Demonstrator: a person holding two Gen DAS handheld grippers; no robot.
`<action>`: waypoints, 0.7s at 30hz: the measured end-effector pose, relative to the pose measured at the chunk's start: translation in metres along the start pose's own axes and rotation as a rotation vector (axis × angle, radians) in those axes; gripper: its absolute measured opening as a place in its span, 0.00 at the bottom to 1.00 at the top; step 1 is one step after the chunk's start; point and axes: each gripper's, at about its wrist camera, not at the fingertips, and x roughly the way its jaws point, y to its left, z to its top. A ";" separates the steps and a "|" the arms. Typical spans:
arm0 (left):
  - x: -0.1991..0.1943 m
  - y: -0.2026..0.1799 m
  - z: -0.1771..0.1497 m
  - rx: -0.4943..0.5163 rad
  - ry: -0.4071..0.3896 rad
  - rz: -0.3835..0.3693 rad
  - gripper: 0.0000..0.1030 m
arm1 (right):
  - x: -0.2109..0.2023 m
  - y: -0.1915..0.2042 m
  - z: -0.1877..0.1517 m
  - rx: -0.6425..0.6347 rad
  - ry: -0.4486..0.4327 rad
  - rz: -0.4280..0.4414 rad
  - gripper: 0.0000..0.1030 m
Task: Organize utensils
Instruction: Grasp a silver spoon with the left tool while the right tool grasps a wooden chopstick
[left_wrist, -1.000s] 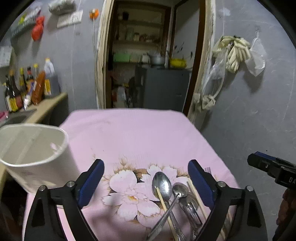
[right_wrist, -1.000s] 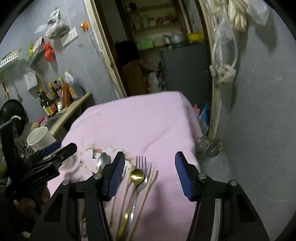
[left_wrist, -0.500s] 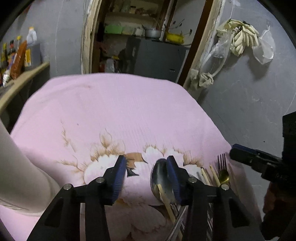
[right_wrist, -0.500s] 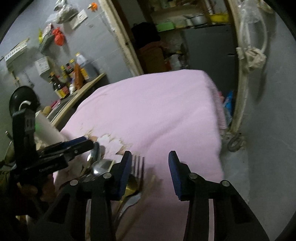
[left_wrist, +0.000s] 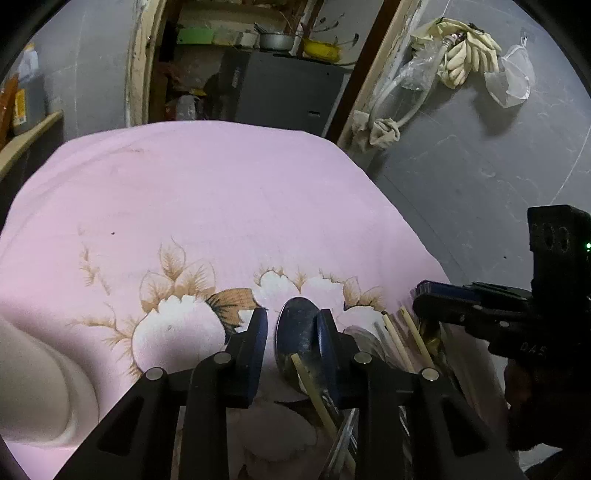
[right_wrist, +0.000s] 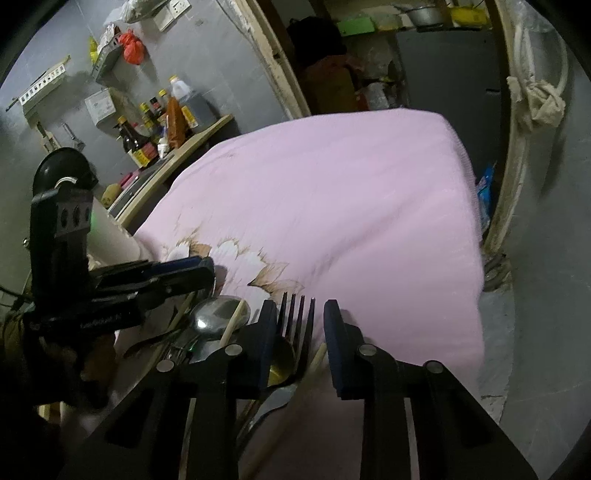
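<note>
A pile of utensils lies on the pink flowered tablecloth (left_wrist: 207, 192): a steel spoon (left_wrist: 295, 332), wooden chopsticks (left_wrist: 400, 338), a second steel spoon (right_wrist: 214, 314), a fork (right_wrist: 299, 317) and a gold spoon (right_wrist: 280, 363). My left gripper (left_wrist: 291, 325) is low over the big spoon's bowl, jaws narrowed but apart, holding nothing. My right gripper (right_wrist: 301, 325) straddles the fork's tines, jaws narrowed but apart. A white cup (left_wrist: 33, 387) stands at the left; it also shows in the right wrist view (right_wrist: 110, 236).
A wooden counter with sauce bottles (right_wrist: 159, 122) runs along the left wall. A doorway to a cluttered storeroom (left_wrist: 258, 62) is behind the table. The table's right edge drops to a grey floor (right_wrist: 535, 295).
Both grippers have moved down and forward onto the utensil pile and their jaws have narrowed steadily. The cup has slid toward the left edge of the left wrist view.
</note>
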 end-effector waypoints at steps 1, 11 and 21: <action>0.001 0.001 0.002 -0.001 0.007 -0.011 0.25 | 0.002 -0.001 0.000 0.000 0.011 0.012 0.22; 0.009 0.000 0.011 0.076 0.076 -0.034 0.23 | 0.011 -0.003 0.007 -0.011 0.070 0.065 0.14; 0.002 0.001 0.016 0.075 0.111 0.008 0.05 | -0.004 0.012 0.014 -0.001 0.021 0.028 0.04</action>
